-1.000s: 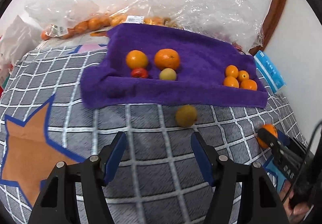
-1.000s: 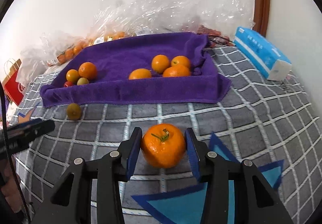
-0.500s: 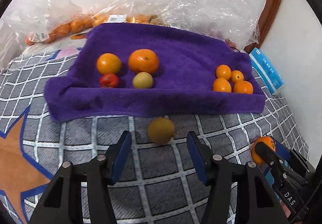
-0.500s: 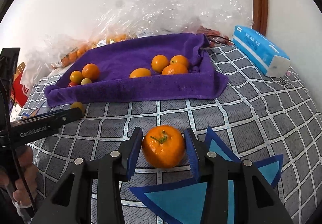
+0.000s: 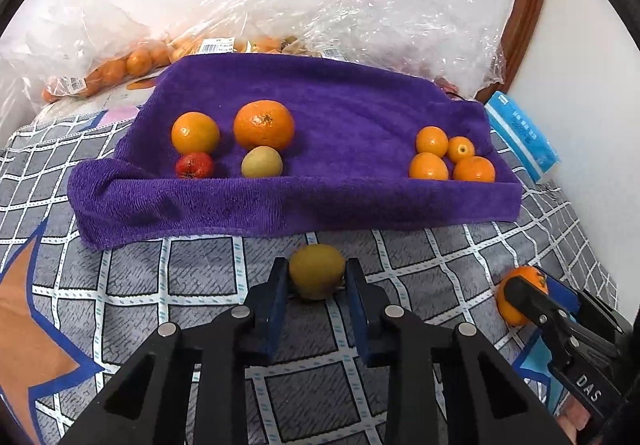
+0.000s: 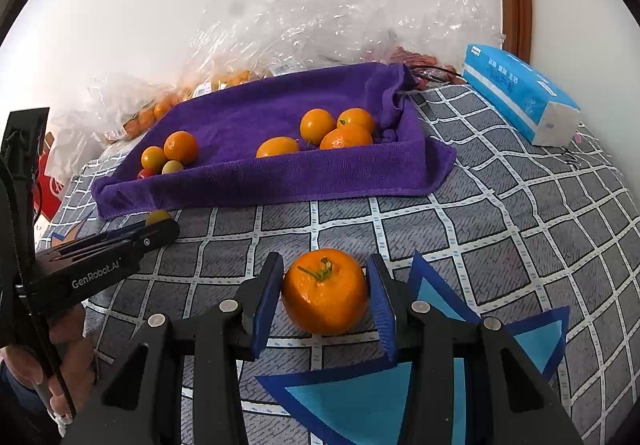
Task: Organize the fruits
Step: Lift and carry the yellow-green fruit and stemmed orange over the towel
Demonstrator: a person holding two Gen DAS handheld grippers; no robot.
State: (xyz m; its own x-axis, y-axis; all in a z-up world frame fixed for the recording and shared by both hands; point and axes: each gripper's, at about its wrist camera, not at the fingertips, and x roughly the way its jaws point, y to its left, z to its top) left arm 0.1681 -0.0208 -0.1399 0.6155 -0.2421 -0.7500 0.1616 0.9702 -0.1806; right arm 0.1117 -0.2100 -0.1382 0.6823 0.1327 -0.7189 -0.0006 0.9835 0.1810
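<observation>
round yellow-green fruit point(image 5: 317, 271), dull-skinned, pinched in the left gripper point(image 5: 316, 285).

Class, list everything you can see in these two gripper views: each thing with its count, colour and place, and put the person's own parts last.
purple towel: one, purple, spread on the bed with raised edges.
left fruit group: four, two orange, one red, one yellow-green, on the towel's left.
right orange fruits: four, orange, on the towel's right.
yellow-green round fruit: one, on the quilt before the towel.
stemmed orange mandarin: one, orange, on the quilt.
grey checked quilt: one, grey with white lines.
clear plastic bags: several, some holding oranges, behind the towel.
blue tissue pack: one, right of the towel.
left gripper: black and blue, shut on the yellow-green round fruit.
right gripper: shut on the mandarin.
hand: one, holding the left gripper.
</observation>
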